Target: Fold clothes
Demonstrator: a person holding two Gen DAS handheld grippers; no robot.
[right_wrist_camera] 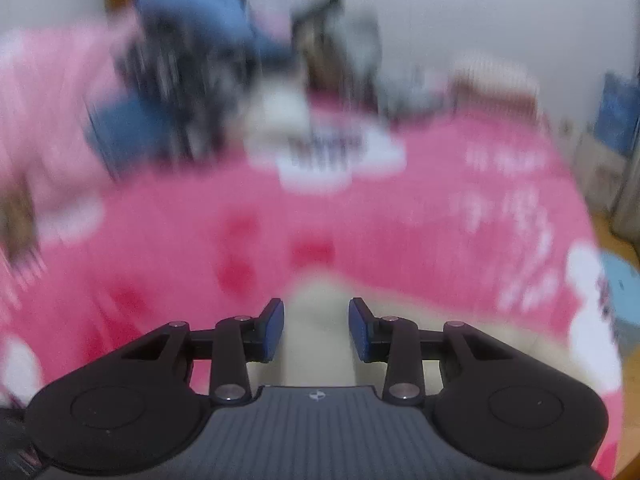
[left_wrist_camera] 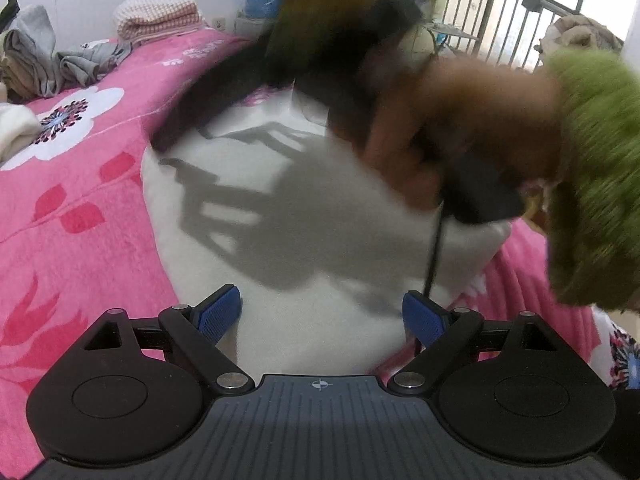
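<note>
With the white garment (left_wrist_camera: 304, 216) lying under the wide-open, empty left gripper (left_wrist_camera: 322, 314), its edge, seemingly between the half-open right gripper (right_wrist_camera: 316, 330) pads, is best being pinched squarely before folding.

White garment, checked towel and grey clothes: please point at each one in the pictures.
White garment (left_wrist_camera: 304, 216), left wrist view, its flat middle.
Checked towel (left_wrist_camera: 158, 14), left wrist view, the top of the folded stack.
Grey clothes (left_wrist_camera: 48, 60), left wrist view, the crumpled heap's middle.
</note>
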